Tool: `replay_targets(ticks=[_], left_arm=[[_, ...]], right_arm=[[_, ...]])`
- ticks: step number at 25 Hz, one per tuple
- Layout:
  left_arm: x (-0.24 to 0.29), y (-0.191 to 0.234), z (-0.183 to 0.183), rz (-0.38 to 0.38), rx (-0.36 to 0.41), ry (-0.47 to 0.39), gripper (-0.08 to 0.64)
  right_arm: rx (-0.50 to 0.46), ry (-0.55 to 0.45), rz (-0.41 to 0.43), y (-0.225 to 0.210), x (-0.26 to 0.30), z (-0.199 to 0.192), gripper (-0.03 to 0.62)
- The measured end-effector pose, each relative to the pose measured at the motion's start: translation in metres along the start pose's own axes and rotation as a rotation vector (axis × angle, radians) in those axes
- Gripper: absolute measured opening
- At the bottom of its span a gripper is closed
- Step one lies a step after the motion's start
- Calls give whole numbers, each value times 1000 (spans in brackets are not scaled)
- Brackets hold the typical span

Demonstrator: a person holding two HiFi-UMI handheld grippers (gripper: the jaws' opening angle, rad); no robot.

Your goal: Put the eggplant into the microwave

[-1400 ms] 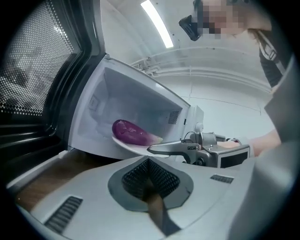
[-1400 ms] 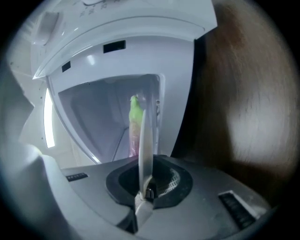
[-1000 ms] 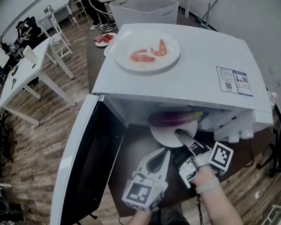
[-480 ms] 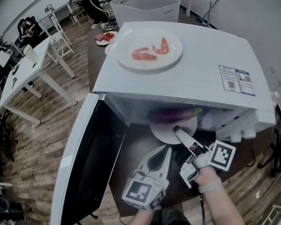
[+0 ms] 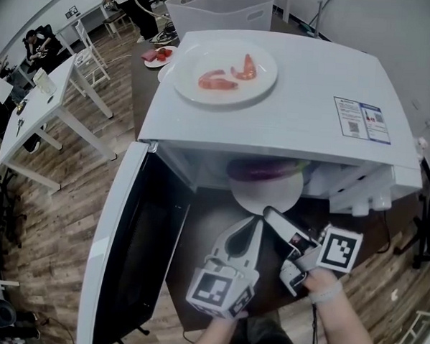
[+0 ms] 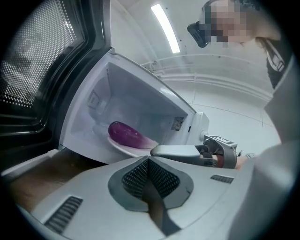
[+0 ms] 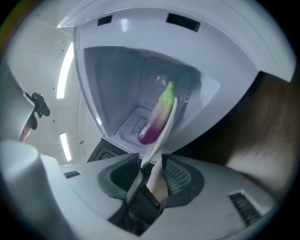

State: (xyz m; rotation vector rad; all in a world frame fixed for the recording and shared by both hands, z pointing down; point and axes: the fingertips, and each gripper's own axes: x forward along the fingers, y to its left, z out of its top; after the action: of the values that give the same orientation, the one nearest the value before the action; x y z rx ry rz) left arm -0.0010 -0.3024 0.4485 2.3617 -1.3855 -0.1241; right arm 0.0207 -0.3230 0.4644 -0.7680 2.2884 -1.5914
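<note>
— Logging right gripper (image 7: 151,165): just been opening, releasing plate (image 7: 165,133), keeping its rim loose between spread jaws.
— Noting eggplant (image 7: 157,119) lying straight ahead on it, inside microwave (image 7: 117,79). Judging placement nearly finished.

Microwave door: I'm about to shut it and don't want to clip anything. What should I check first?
1. Eggplant on the plate: ok.
2. Plate fully inside the microwave: not ok, its front rim juts out of the opening.
3. Right gripper released: ok, its jaws have just been opening, pads off the rim.
4. Right gripper clear of the plate: not ok, the rim sits between its jaws.
5. Left gripper empty: ok, jaws together.
</note>
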Motion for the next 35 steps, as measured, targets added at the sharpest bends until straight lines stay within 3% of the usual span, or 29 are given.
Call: replay_targets(ticks=[8,13,16,22,25,35], left_arm=[[3,2,5,0,3,-6,0],[4,4,6,3,3,-6,0],[5,5,6,4,1,-8,0],[6,7,6,12,8,-7,0],[6,6,6,10,20,-3,0],[7,15,2,26,42,30,0]], right_arm=[[-123,8,-58,-4,-17,-9,156],[-289,9,-88,3,-21,-12,65],[-432,0,-132,7,-22,-10,5],[-755,27,-260,11,-16,-11,5],[-800,18,-286,12,-12,-11,5],[-821,17,-309,10,-2,-6,5]])
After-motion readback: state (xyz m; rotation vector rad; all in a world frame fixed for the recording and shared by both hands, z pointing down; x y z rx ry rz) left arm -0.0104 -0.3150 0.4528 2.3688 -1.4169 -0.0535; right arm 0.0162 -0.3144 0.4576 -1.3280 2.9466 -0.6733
